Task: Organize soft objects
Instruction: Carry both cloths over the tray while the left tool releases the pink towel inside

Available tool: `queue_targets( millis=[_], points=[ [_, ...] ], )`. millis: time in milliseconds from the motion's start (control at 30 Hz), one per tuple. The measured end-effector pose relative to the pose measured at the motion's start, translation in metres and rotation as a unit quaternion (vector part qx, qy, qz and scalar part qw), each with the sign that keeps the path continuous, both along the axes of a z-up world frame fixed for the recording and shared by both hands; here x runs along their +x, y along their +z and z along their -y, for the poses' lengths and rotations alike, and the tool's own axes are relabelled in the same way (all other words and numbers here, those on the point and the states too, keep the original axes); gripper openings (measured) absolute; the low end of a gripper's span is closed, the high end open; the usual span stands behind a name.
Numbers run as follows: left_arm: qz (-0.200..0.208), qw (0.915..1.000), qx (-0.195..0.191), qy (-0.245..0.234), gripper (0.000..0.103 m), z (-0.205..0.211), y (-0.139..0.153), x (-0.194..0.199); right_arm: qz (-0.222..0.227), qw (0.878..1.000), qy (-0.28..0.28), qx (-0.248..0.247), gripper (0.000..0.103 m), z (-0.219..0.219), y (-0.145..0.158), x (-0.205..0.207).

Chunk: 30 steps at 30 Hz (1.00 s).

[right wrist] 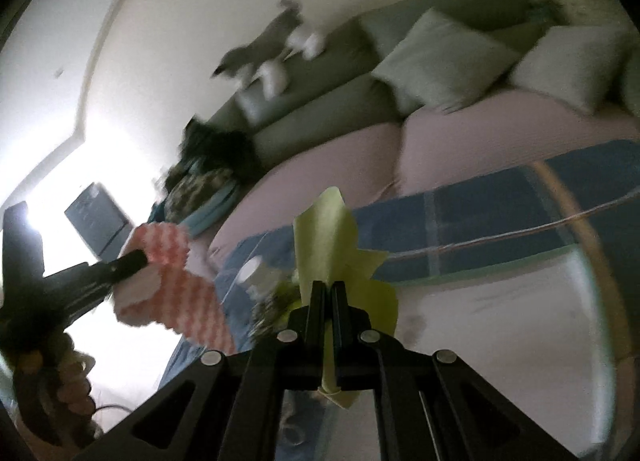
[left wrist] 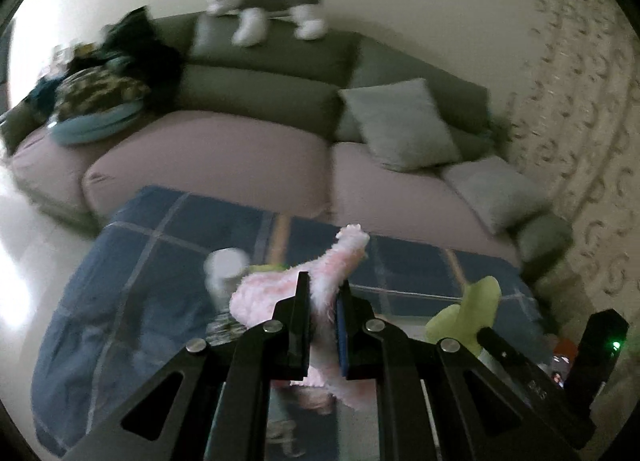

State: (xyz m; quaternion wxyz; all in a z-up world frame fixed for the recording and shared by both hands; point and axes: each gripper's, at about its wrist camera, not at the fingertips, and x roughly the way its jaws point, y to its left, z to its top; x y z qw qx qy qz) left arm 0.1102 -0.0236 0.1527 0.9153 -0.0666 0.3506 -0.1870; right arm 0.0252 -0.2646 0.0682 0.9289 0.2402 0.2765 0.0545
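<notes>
My left gripper (left wrist: 323,285) is shut on a fluffy pink cloth (left wrist: 280,289), held above a glass table; the same pink cloth (right wrist: 176,285) and the left gripper (right wrist: 132,259) show at the left of the right wrist view. My right gripper (right wrist: 327,289) is shut on a thin yellow-green cloth (right wrist: 328,233), whose corners stick up past the fingers. That green cloth (left wrist: 468,313) and the right gripper (left wrist: 496,341) also appear at the lower right of the left wrist view. A grey and white plush dog (left wrist: 272,1) stands on the sofa back.
Ahead is a sofa (left wrist: 224,157) with pink seat cushions, grey pillows (left wrist: 400,121) and a pile of dark cushions (left wrist: 100,93) at its left end. A blue checked rug (left wrist: 140,261) lies under the glass table (right wrist: 500,301). A white bottle (left wrist: 226,269) stands on the table.
</notes>
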Motion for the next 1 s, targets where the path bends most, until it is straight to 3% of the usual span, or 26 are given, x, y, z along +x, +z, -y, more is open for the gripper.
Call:
queue_targets(
  millis=[233, 467, 800, 1000],
  points=[
    [-0.014, 0.997, -0.008, -0.075, 0.01, 0.081, -0.008, 0.002, -0.016, 0.992, -0.122, -0.011, 0.003, 0.073, 0.0, -0.025],
    [-0.068, 0.9922, 0.018, -0.103, 0.01, 0.147, -0.063, 0.008, -0.069, 0.976, -0.203, -0.027, 0.003, 0.119, -0.016, -0.035],
    [-0.123, 0.9884, 0.063, -0.063, 0.01, 0.176, -0.132, 0.018, -0.14, 0.968, -0.208, -0.019, 0.003, 0.137, -0.053, -0.009],
    [-0.164, 0.9837, 0.067, -0.028, 0.01, 0.179, -0.165, 0.028, -0.174, 0.965, -0.195, -0.02, 0.004, 0.13, -0.072, 0.004]
  ],
)
